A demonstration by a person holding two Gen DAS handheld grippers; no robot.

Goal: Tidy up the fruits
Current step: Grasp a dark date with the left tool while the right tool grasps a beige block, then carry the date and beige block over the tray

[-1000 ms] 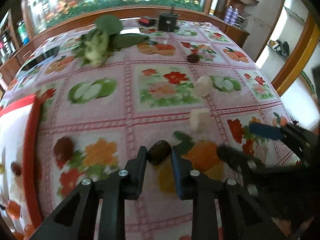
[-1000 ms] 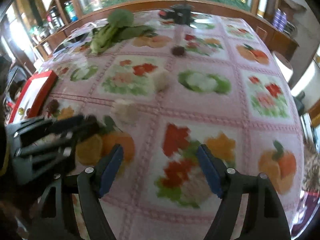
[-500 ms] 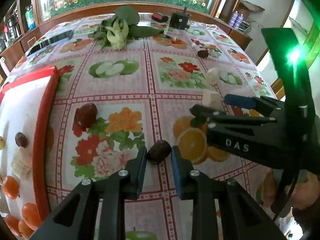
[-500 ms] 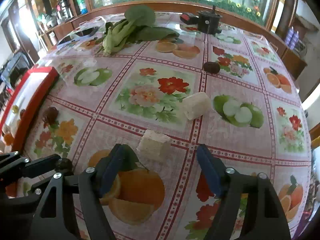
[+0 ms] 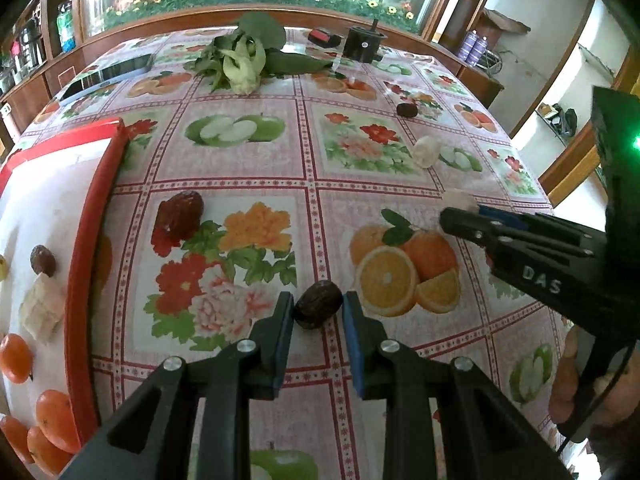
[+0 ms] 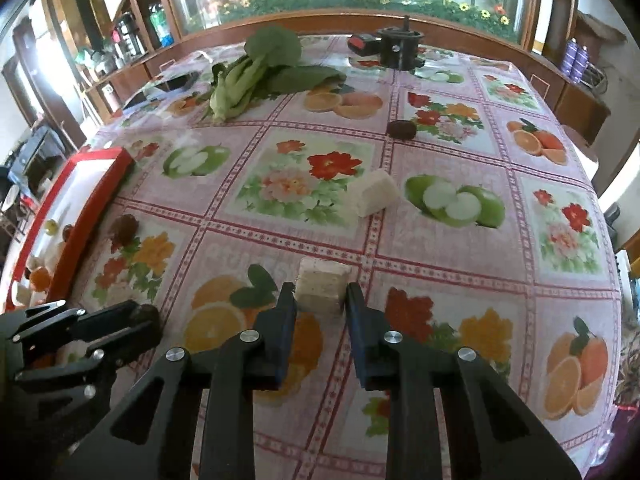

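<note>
Looking across the table (image 5: 304, 176) with its flower-and-fruit cloth, we see the red-rimmed tray (image 5: 86, 240) at our left edge, already holding oranges (image 5: 56, 420), a pale chunk and a small brown fruit. At the far end lies a bunch of leafy greens (image 6: 256, 76) beside a black cylinder (image 6: 400, 50).

Our left gripper (image 5: 318, 312) has its jaws drawn in narrow around a dark brown date (image 5: 318, 304), both pads touching its sides; whether the date sits on the cloth or is lifted off it we cannot tell. Our right gripper (image 6: 320, 304) is likewise closed narrow on a pale cube of fruit (image 6: 322, 286), the pads pressing its two sides near the printed orange.

Loose on the cloth remain another pale cube (image 6: 372, 198) between the flower panel and the green-apple panel, a reddish date (image 5: 178, 214) just beside the tray rim, and a small dark date (image 6: 402, 130) farther back, well apart from both grippers.
</note>
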